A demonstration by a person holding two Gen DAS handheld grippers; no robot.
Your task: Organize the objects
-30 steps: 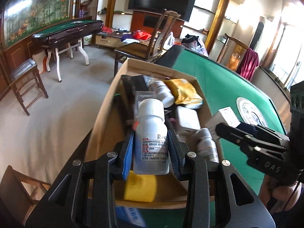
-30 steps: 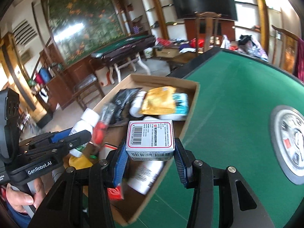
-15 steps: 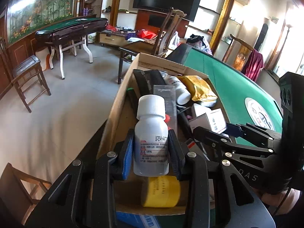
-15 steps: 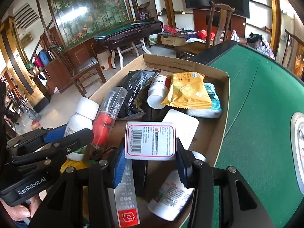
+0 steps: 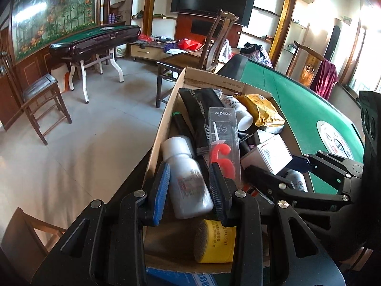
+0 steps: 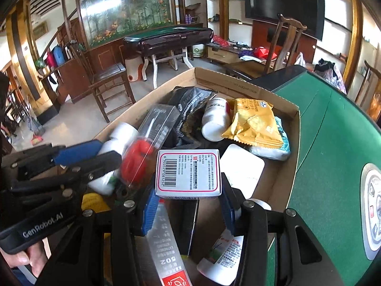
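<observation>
An open cardboard box [image 5: 164, 124] [image 6: 238, 85] full of small items sits at the edge of a green table [image 5: 297, 109]. My left gripper [image 5: 189, 174] is shut on a white bottle [image 5: 185, 178], which leans cap-up to the left over the box's near left side. My right gripper [image 6: 189, 188] is shut on a white carton with a red border and barcode [image 6: 188, 171], low over the middle of the box. In the left wrist view the right gripper [image 5: 283, 166] and its carton [image 5: 273, 152] lie just right of the bottle. The left gripper [image 6: 95, 155] shows in the right wrist view.
Inside the box lie a clear candle pack with a red 6 [image 5: 223, 138], a yellow jar [image 5: 214, 243], a yellow snack bag [image 6: 252, 124], a black pouch [image 5: 202, 109], another white bottle [image 6: 214, 121] and a glue pack [image 6: 166, 250]. Chairs stand on the floor beyond the box.
The right gripper has carried the carton from the box's table-side edge to over its middle and lower. The bottle in the left gripper has tipped from upright to leaning left.
</observation>
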